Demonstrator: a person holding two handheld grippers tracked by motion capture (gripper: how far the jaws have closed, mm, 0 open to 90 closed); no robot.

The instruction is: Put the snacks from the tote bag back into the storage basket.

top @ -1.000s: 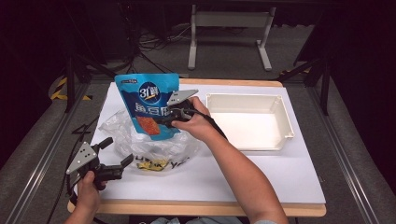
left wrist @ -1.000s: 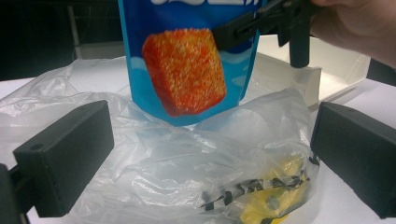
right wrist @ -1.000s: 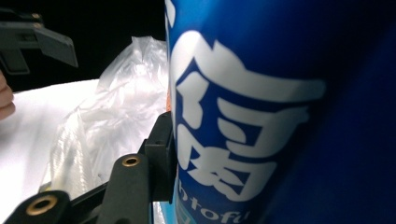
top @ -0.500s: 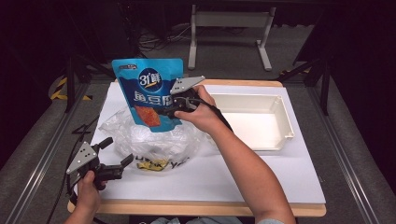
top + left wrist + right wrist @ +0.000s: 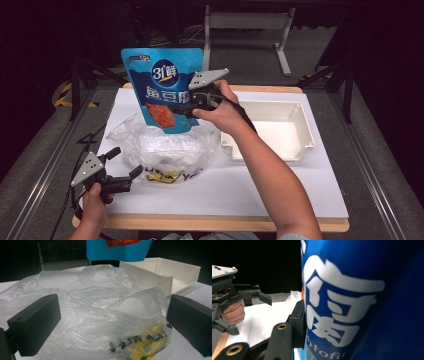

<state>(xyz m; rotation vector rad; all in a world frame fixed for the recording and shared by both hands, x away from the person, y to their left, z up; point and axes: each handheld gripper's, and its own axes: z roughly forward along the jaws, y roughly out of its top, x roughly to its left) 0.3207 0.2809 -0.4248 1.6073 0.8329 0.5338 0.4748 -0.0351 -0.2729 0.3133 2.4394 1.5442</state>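
Clamped on the blue snack pouch (image 5: 165, 90), my right gripper (image 5: 192, 106) holds it upright in the air above the clear plastic bag (image 5: 160, 147), so it looks fully out. My left gripper (image 5: 124, 172) waits with jaws wide at the desk's front-left corner. Left, probably: setting the pouch into the white tray (image 5: 270, 131) at the right edge.
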